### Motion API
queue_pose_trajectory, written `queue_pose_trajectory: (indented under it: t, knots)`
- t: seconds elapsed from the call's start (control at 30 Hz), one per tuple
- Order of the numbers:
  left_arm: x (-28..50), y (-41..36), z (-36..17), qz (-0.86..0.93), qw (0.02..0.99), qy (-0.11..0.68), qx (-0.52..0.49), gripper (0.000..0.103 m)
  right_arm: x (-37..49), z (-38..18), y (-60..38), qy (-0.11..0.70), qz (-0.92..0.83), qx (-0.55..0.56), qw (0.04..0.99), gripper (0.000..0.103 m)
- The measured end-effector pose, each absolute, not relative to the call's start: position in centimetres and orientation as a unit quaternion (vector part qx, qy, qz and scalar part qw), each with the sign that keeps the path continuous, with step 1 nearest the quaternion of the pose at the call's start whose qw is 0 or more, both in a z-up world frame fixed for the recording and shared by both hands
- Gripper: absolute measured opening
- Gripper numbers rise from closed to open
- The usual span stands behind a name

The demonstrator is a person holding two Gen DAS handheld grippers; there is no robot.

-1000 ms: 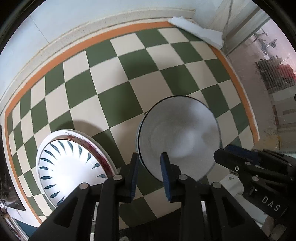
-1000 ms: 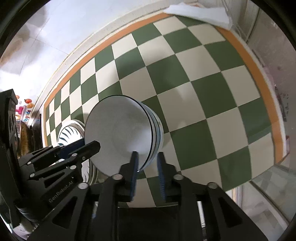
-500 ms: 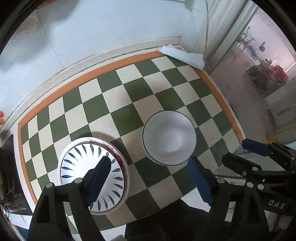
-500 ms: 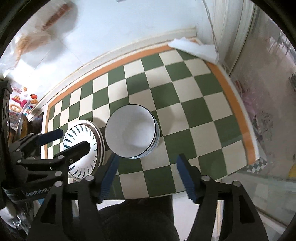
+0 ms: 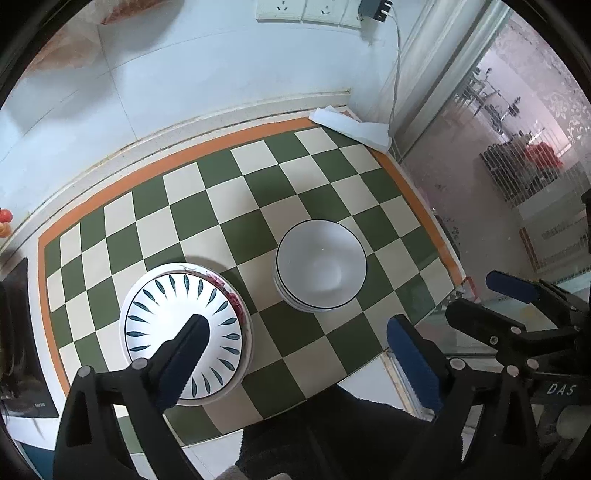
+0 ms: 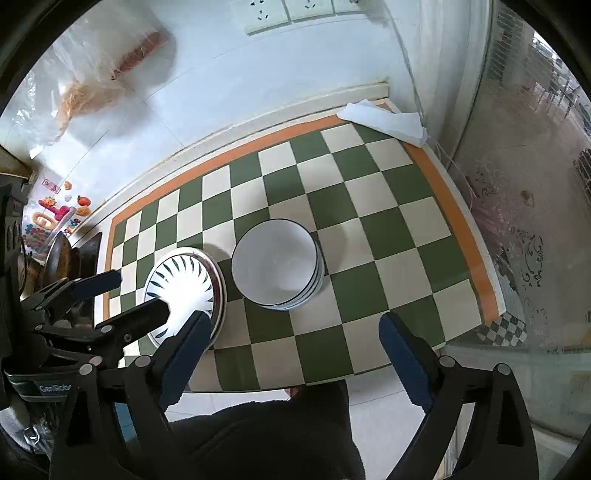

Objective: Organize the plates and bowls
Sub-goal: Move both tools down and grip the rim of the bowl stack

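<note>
Both tongs have changed in the last second: one second ago the left tongs (image 5: pixel 295 354) and the right tongs (image 6: pixel 295 347) were nearly shut at the rim of the bowl stack (image 5: pixel 320 265), and now each stands wide open, holds nothing, and is pulled back and higher. I judge that the top bowl was just released and this placement is finished.

At the centre of both frames the bowl stack rests on the tabletop (image 5: pixel 207 206), and the plate stack (image 5: pixel 184 328), with blue leaf marks, lies just beside it at lower left, not touching. So the sorting seems nearly complete or complete.

A green and cream checked cloth with an orange border covers the tabletop. At upper right lies a folded white cloth (image 5: pixel 351 127); above are a pale wall and wall sockets (image 5: pixel 306 9).
</note>
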State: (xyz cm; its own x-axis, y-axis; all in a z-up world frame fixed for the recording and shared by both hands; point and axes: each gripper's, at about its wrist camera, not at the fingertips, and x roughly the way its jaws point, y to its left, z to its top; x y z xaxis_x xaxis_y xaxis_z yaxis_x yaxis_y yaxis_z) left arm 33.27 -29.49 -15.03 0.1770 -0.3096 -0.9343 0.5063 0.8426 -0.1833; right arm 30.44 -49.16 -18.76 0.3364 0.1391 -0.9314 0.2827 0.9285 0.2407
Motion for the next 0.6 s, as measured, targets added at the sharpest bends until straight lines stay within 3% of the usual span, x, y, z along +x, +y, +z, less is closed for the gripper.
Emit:
queue_pose_trajectory:
  t: [0.33, 0.6]
  knots:
    - [35.7, -30.4, -18.9, -0.264, 0.746, 0.607, 0.075, 0.099, 31.8, -21.8, -50.8, 0.543, -0.013, 0.234, 0.807, 0.096]
    - [40.6, -32.2, -24.7, -0.244, 0.717, 0.650, 0.056, 0.099, 35.1, -31.7, -53.3, 0.571, 0.016, 0.336, 0.749, 0.096]
